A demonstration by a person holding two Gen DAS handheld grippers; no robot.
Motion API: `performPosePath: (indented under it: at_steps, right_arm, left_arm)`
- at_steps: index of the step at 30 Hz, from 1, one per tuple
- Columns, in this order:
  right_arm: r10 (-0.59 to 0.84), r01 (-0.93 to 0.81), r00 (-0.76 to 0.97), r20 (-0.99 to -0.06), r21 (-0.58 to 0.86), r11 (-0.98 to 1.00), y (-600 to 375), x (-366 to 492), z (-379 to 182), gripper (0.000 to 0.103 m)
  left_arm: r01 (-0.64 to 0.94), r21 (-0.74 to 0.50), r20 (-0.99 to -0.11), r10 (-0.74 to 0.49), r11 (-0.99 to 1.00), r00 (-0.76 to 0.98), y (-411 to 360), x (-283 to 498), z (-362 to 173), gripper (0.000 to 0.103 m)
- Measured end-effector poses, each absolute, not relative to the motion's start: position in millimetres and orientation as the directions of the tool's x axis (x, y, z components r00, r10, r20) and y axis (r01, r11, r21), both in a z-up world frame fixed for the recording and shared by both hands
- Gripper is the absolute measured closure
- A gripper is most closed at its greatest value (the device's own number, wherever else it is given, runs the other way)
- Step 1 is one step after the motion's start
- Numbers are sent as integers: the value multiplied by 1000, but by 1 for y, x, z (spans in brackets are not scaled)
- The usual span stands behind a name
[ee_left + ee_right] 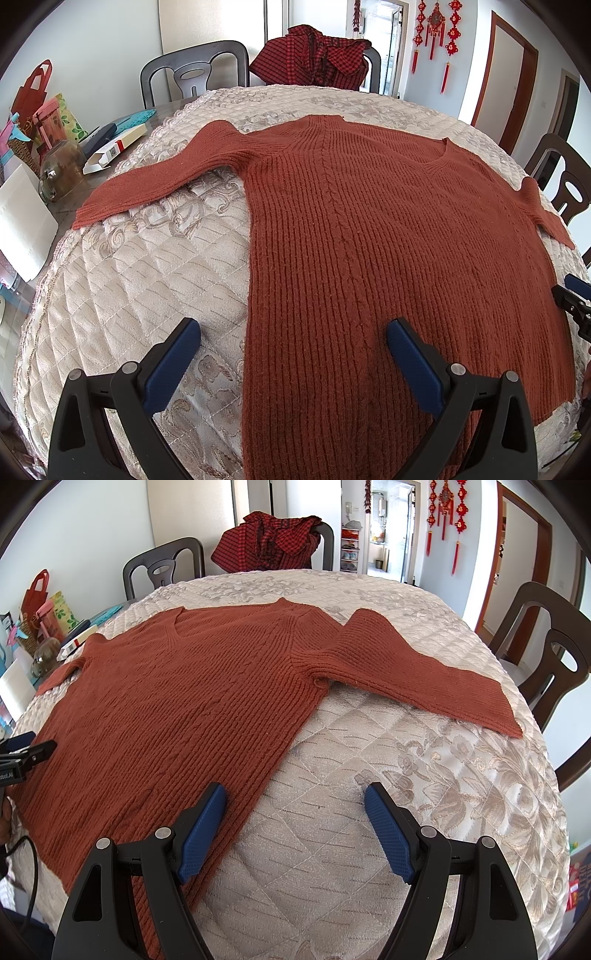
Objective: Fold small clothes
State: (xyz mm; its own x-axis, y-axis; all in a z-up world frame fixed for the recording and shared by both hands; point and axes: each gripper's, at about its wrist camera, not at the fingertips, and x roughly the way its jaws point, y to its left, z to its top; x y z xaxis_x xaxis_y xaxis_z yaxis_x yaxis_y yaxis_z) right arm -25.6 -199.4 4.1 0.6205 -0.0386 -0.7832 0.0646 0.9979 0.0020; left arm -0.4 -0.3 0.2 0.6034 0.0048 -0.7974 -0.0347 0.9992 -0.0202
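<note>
A rust-orange ribbed knit sweater lies flat and spread on a quilted beige table cover, V-neck away from me, both sleeves stretched out sideways. My left gripper hovers open above the sweater's left side edge near the hem, nothing between its blue pads. In the right wrist view the same sweater fills the left half, its right sleeve reaching right. My right gripper stands open over the sweater's right side edge, one pad above the knit, the other above the cover.
A red plaid garment hangs over a far chair. Dark chairs stand around the table. At the left edge sit a glass jar, boxes, paper and gift bags. The other gripper's tip shows at each view's side.
</note>
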Motion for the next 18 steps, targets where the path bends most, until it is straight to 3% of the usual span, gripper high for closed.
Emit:
performPosePath:
  at_steps: [18]
  right_arm:
    - [-38, 65, 621, -783, 3, 998, -199, -26, 5, 26]
  left_arm:
    - [-39, -21, -798, 7, 999, 603, 6, 3, 3, 0]
